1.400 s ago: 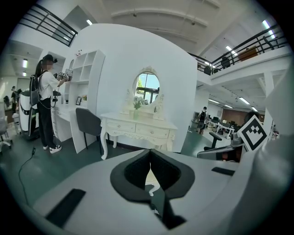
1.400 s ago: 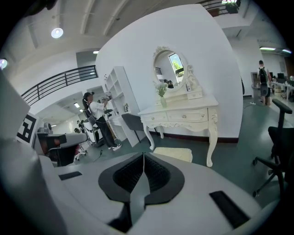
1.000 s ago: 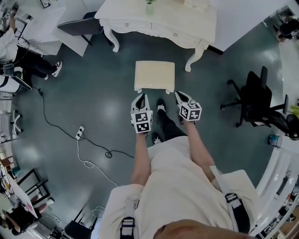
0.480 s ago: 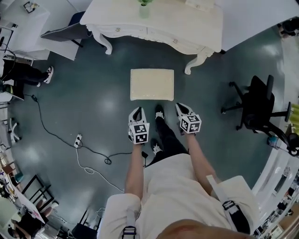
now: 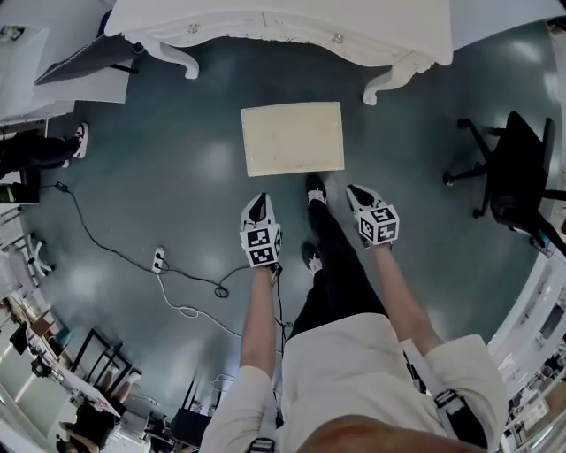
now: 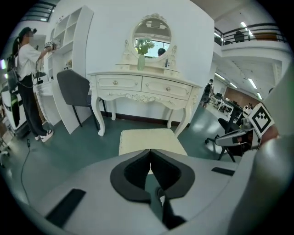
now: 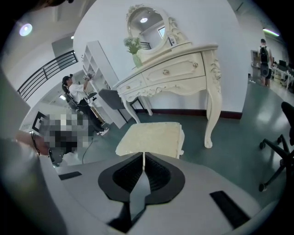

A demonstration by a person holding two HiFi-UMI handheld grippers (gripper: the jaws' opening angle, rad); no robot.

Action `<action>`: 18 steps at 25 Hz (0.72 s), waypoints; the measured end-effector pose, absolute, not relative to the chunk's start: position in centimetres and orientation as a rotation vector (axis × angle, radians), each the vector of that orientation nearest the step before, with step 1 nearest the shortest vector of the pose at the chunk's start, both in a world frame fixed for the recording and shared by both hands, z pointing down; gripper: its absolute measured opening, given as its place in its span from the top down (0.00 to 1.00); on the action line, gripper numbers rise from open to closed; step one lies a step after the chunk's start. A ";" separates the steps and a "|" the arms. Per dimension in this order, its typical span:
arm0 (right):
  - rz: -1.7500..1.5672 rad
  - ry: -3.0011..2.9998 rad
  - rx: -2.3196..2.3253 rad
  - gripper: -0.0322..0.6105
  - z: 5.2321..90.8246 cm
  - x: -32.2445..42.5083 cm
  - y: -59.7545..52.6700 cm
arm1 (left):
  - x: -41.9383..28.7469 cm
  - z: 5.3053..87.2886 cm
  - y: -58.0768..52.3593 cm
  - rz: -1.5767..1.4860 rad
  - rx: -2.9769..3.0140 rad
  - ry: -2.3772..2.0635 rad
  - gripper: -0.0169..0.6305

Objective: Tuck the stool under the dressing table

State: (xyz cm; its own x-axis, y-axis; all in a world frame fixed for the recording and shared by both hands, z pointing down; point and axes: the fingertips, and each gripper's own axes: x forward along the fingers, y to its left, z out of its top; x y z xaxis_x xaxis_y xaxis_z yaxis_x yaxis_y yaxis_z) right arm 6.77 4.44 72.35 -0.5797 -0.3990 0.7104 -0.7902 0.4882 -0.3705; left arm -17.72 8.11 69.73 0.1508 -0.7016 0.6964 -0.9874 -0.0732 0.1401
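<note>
- Left gripper [image 5: 257, 205]: jaws pressed together, nothing held; hovers just short of stool's [image 5: 293, 138] near-left corner.
- Right gripper [image 5: 358, 195]: jaws also closed, empty; short of stool's near-right corner.
- Shoe [image 5: 316, 188] between grippers, just beside stool's near edge.
- Stool: cream padded top, stands on glossy dark teal floor [image 5: 177, 177], not touching grippers.
- Left of stool: cable [image 5: 115, 257], power strip [image 5: 158, 259].
- Right of stool: black office chair [image 5: 517, 181].
- Beyond stool, strip of floor between: white dressing table [image 5: 274, 22], oval mirror [image 6: 152, 34], vase [image 6: 141, 62].
- Grey chair [image 6: 71, 89] beyond-left of stool.
</note>
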 end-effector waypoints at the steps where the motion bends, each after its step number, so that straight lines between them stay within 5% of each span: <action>1: 0.947 -2.186 0.967 0.88 73.5 6.7 4.4 | -17.9 70.9 8.2 0.612 1.827 -1.599 0.95; 18: 1.088 -2.040 1.025 0.87 88.9 6.3 2.4 | -19.0 88.7 5.9 0.748 1.658 -1.498 0.95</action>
